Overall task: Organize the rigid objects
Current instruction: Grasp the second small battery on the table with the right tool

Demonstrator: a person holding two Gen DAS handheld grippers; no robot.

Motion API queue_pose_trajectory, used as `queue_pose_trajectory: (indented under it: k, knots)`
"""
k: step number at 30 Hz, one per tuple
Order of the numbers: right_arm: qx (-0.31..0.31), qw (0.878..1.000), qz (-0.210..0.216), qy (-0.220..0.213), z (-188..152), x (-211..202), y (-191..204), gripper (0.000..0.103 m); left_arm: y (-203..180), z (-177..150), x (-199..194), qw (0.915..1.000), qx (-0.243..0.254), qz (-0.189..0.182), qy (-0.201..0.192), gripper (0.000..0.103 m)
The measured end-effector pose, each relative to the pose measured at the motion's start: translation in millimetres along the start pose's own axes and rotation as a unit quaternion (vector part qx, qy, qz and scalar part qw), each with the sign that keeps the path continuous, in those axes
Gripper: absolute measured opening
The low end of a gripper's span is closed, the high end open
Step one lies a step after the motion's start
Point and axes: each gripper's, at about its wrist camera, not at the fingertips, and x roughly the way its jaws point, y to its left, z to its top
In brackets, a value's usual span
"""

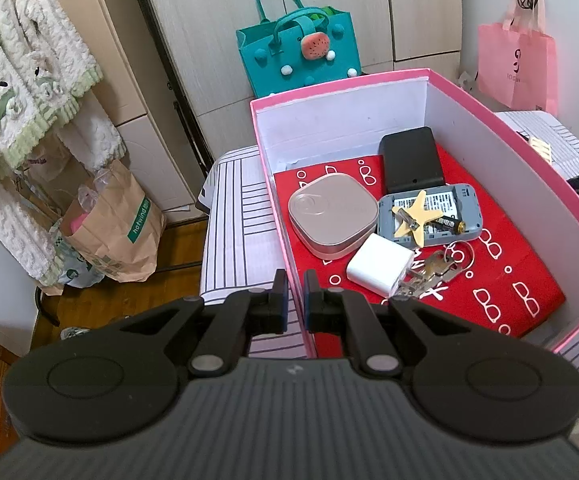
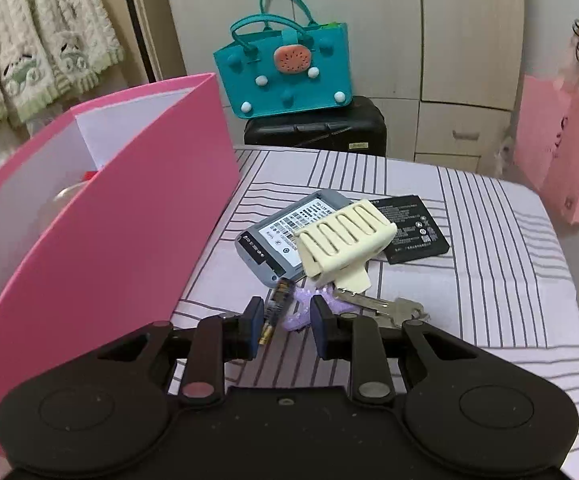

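A pink box (image 1: 509, 148) with a red liner holds a beige square case (image 1: 331, 214), a black slab (image 1: 409, 160), a grey opened device (image 1: 465, 216), a yellow star (image 1: 413, 216), a white charger (image 1: 377, 268) and keys (image 1: 437, 270). My left gripper (image 1: 295, 284) is shut on the box's near left wall. In the right wrist view my right gripper (image 2: 286, 304) stands open over the striped bed, a black-and-gold battery (image 2: 276, 308) lying between its jaws near the left finger. Beyond it lie a purple piece (image 2: 299, 318), a cream hair claw (image 2: 345, 240), a grey labelled cover (image 2: 281, 236), a black battery pack (image 2: 413, 228) and keys (image 2: 389, 308).
The pink box's outer wall (image 2: 109, 232) rises just left of the right gripper. A teal felt bag (image 2: 285, 76) sits on a black suitcase (image 2: 317, 128) past the bed. A pink bag (image 2: 557, 148) hangs at right. Paper bags (image 1: 109, 232) stand on the floor at left.
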Motion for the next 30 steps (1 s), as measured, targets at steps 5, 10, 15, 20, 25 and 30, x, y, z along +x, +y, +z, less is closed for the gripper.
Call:
queue_pose_trajectory:
  k: [5,10,15,20,25,30]
  knots:
    - [-0.048,0.998,-0.026,-0.016,0,-2,11,0.03,0,0,0,1.0,0.0,0.0,0.0,0.006]
    - [-0.047,0.998,-0.008,-0.031,-1,-7,14,0.03,0,1,0,1.0,-0.004,-0.002,0.001,0.006]
    - [-0.067,0.997,0.015,-0.043,-14,-10,17,0.03,1,0,-1,1.0,-0.005,-0.003,0.003,0.006]
    - [-0.058,0.997,0.0,-0.052,-19,-8,15,0.03,2,-1,-2,0.9999,-0.009,-0.004,0.004,0.006]
    - [-0.067,0.996,-0.001,-0.058,-21,-9,20,0.03,2,-1,-2,0.9999,-0.011,-0.004,0.004,0.006]
    - [-0.065,0.996,0.024,-0.063,-27,-11,25,0.03,2,-1,-3,0.9999,-0.011,-0.005,0.005,0.006]
